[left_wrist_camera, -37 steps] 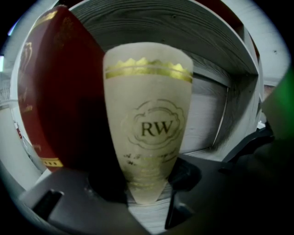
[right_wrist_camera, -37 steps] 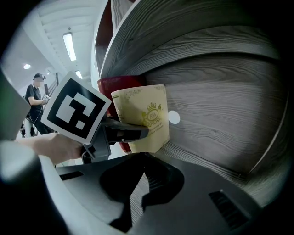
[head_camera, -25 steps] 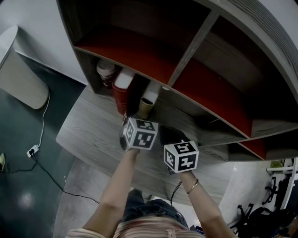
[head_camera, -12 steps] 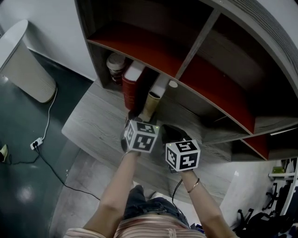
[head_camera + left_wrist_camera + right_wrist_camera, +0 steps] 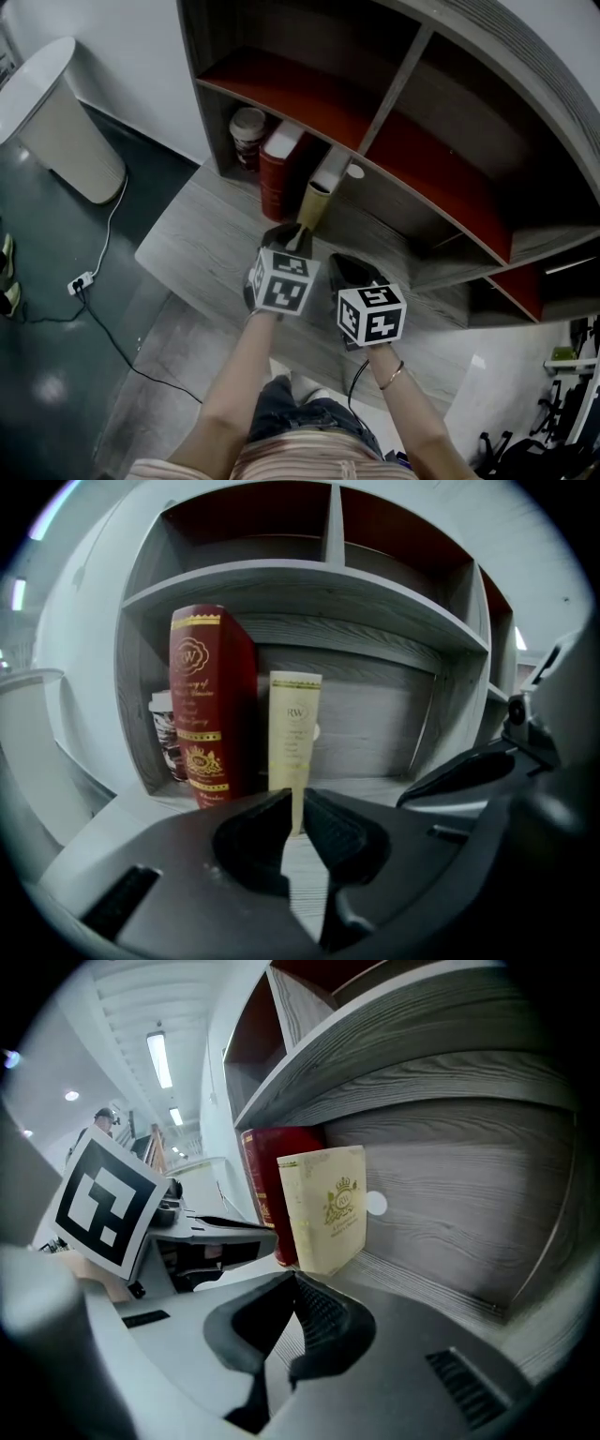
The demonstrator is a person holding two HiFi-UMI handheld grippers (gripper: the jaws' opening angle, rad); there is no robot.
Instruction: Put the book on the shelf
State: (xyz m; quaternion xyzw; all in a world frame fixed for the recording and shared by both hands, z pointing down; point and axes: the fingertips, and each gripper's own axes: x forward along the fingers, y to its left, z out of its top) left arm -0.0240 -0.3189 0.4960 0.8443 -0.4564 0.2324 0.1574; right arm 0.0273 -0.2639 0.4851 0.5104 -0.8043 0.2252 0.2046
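The left tool is closing empty just before the cream book, the right tool is shut, and a nudge could tip this book off the shelf

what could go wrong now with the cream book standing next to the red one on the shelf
The cream book stands upright and thin, with bare shelf on one side and the red book on the other, so it may tip over sideways. The left gripper, its fingers closing on nothing, sits right at the book's foot; a careless pull-back could knock it.
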